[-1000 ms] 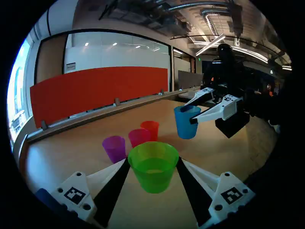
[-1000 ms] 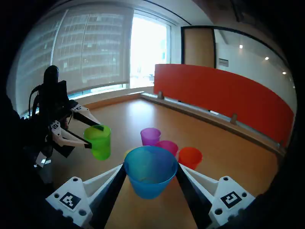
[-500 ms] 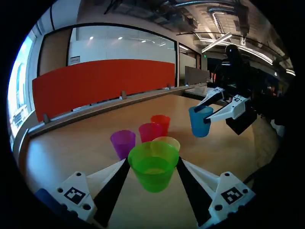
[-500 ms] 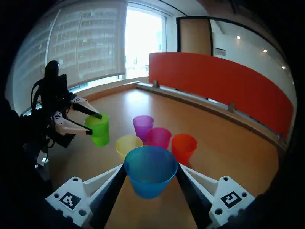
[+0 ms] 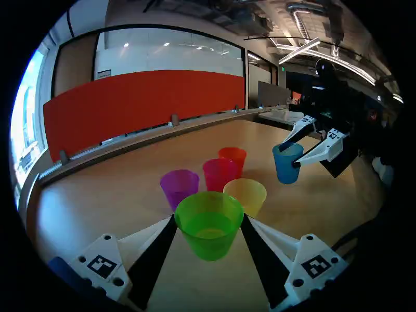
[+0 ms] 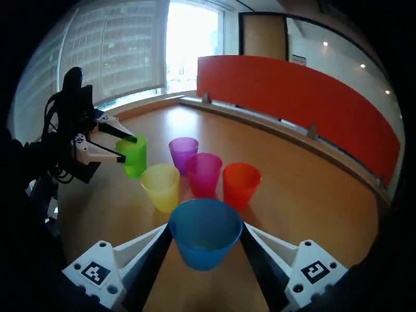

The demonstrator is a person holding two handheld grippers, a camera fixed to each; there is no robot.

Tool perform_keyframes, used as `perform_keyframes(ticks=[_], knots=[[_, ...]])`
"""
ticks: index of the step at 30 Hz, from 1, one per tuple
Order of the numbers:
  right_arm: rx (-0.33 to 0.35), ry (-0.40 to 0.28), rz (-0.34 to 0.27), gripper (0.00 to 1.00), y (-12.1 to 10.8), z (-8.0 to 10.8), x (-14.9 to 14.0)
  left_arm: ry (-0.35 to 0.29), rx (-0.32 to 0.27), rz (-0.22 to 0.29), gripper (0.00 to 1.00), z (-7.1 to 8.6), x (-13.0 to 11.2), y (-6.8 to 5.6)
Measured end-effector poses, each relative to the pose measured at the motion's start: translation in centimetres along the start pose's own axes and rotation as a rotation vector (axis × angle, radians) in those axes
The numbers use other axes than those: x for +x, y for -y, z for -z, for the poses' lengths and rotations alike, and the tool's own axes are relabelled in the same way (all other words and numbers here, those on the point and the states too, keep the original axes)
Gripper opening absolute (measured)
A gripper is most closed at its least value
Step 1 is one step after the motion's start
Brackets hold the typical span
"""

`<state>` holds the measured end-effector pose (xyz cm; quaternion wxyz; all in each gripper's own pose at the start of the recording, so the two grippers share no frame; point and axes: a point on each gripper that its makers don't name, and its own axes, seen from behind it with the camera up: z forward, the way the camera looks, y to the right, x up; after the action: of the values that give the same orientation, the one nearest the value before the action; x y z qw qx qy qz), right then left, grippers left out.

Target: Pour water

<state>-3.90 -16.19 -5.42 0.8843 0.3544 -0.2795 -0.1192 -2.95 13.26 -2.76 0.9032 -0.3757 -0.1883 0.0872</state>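
Two cups were held upright over table (image 6: 317, 208): green cup (image 5: 208, 250) clamped between fingers of left hand-held gripper (image 5: 209, 221), blue cup (image 6: 205, 249) clamped likewise in right hand-held gripper (image 6: 205, 226). Green cup seemed to carry some water (image 5: 210, 233). Thin plastic, judged light, slippery, easy to squeeze; hold on wall under rim suited best. Yellow cup (image 6: 161, 184), purple cup (image 6: 183, 152), pink cup (image 6: 203, 171) and orange cup (image 6: 241, 182) stood close together between both grippers. Open table lay around; far edge by red panel (image 6: 312, 99) well apart.

White fingers (image 5: 283, 247) with black inner faces; square markers (image 5: 101, 265), apparently screwed on.
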Motion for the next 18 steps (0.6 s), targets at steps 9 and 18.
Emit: perform_keyframes(ticks=[9, 18], knots=[[-0.001, 0.029, 0.002, 0.92, -0.4, -0.7, -1.1, 0.029, 0.0, 0.005, 0.87, -1.2, -1.0, 0.8], [-0.006, 0.055, 0.006, 0.92, -1.0, -1.4, -2.1, 0.053, 0.006, 0.007, 0.87, -2.0, -1.8, 1.4]])
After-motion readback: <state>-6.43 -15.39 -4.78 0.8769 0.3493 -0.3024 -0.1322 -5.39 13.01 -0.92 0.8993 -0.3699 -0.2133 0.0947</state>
